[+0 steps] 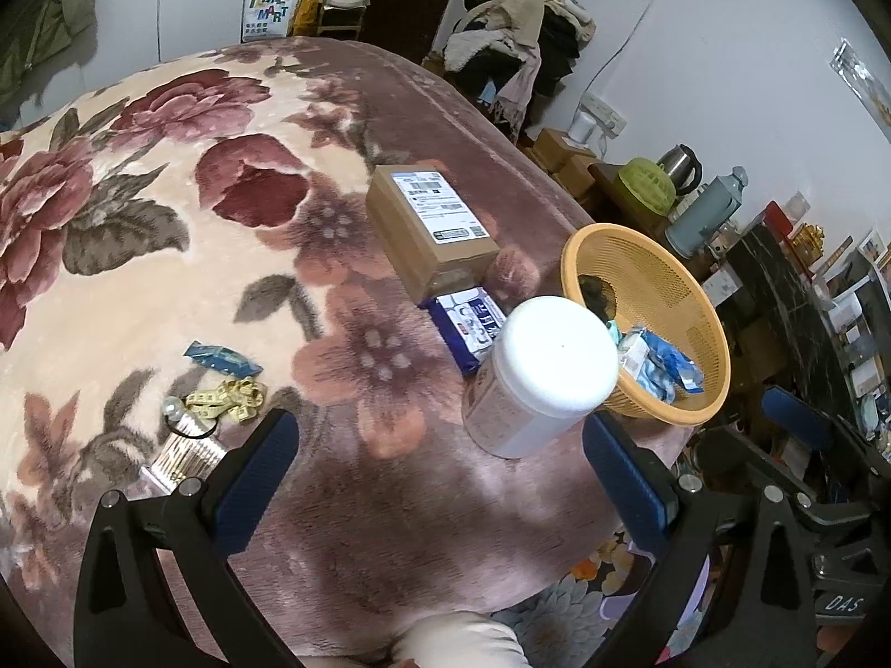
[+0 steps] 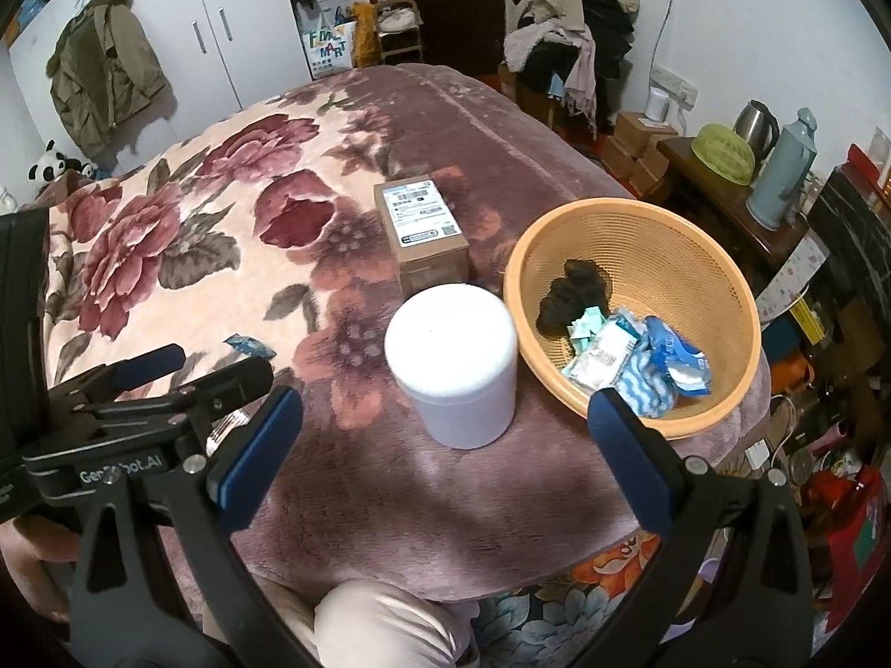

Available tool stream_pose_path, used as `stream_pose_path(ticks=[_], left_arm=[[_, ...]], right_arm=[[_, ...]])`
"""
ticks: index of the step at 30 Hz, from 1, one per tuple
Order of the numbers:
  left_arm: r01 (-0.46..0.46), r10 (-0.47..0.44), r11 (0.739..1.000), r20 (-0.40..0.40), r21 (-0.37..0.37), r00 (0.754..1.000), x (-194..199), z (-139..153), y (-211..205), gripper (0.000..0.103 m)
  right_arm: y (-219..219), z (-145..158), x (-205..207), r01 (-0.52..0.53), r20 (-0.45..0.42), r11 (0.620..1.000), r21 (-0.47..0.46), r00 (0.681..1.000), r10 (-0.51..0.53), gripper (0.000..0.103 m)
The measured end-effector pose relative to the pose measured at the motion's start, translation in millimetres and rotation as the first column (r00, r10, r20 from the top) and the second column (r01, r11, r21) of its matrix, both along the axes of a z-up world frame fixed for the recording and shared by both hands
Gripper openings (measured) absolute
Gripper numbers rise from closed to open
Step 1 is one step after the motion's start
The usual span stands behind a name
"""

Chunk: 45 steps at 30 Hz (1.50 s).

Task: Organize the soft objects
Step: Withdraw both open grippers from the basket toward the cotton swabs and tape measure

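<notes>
Left wrist view: the left gripper (image 1: 440, 479) is held above the near edge of a floral blanket (image 1: 139, 211), and its jaws are spread wide with nothing between them. A white-lidded jar (image 1: 543, 376) stands upright just beyond the fingers, right of centre. An orange mesh basket (image 1: 701, 300) is set immediately right of the jar, at the right edge of the bed. A dark soft item (image 1: 598, 292) and blue-and-white soft packets (image 1: 662, 364) lie inside the basket. A blue-and-white tissue pack (image 1: 468, 325) lies on the blanket just behind the jar, touching a cardboard parcel (image 1: 431, 228) located farther back. A small blue packet (image 1: 223, 357), a yellow measuring tape (image 1: 231, 398) and a comb (image 1: 184, 453) lie at near left, close together. The right gripper (image 1: 796, 423) is partly seen at the far right; whether its jaws are apart cannot be told from this view.

Right wrist view: the right gripper (image 2: 445, 445) is held over the near part of the blanket (image 2: 167, 234), jaws spread wide and empty. The jar (image 2: 454, 362) stands between the fingers' lines, farther off. The basket (image 2: 724, 273) sits right of it, containing the dark soft item (image 2: 571, 292) and the packets (image 2: 640, 362). The parcel (image 2: 426, 234) lies behind the jar. The left gripper (image 2: 150, 384) appears at near left.
</notes>
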<state>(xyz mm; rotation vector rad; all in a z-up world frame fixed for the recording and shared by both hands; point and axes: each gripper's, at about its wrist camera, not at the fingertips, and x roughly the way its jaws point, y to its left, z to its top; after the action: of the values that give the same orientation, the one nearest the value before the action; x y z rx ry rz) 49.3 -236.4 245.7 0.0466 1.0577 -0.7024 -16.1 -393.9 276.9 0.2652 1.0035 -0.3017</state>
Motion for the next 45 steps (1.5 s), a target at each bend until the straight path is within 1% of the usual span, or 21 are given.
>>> stream_pose_path(ticks=[4,12,22,27,33,37,39,43,45], left_arm=[[-0.011,0.011,1.0,0.0,0.005,1.0,3,-3,12,0.102],[-0.055,0.055,0.998,-0.031,0.022,0.998,13,-24,47,0.102],[-0.162,0.167,0.985,-0.084,0.064,0.982,39,-62,111,0.102],[-0.223,0.233,0.971,-0.121,0.088,0.965,57,-86,144,0.102],[-0.279,0.299,0.951,-0.162,0.134,0.94,71,-120,169,0.102],[-0.315,0.346,0.932,-0.188,0.176,0.919,79,-146,174,0.102],[-0.34,0.376,0.921,-0.208,0.191,0.903,83,-161,174,0.102],[-0.376,0.415,0.906,-0.228,0.193,0.881,90,-178,166,0.102],[-0.408,0.446,0.892,-0.23,0.197,0.865,93,-184,161,0.102]], right_arm=[[11,-3,4,-0.013,-0.006,1.0,0.003,1.0,0.013,0.103],[42,-16,16,-0.064,-0.021,0.998,0.024,0.998,0.065,0.103],[89,-41,45,-0.166,-0.053,0.984,0.063,0.984,0.169,0.103],[108,-56,59,-0.207,-0.07,0.974,0.088,0.974,0.214,0.103],[125,-83,75,-0.247,-0.103,0.961,0.126,0.96,0.261,0.103],[128,-100,81,-0.252,-0.13,0.956,0.151,0.954,0.272,0.103],[128,-106,83,-0.255,-0.138,0.954,0.16,0.951,0.277,0.103],[126,-117,87,-0.266,-0.149,0.948,0.176,0.945,0.293,0.103],[125,-121,90,-0.27,-0.146,0.945,0.185,0.943,0.299,0.103]])
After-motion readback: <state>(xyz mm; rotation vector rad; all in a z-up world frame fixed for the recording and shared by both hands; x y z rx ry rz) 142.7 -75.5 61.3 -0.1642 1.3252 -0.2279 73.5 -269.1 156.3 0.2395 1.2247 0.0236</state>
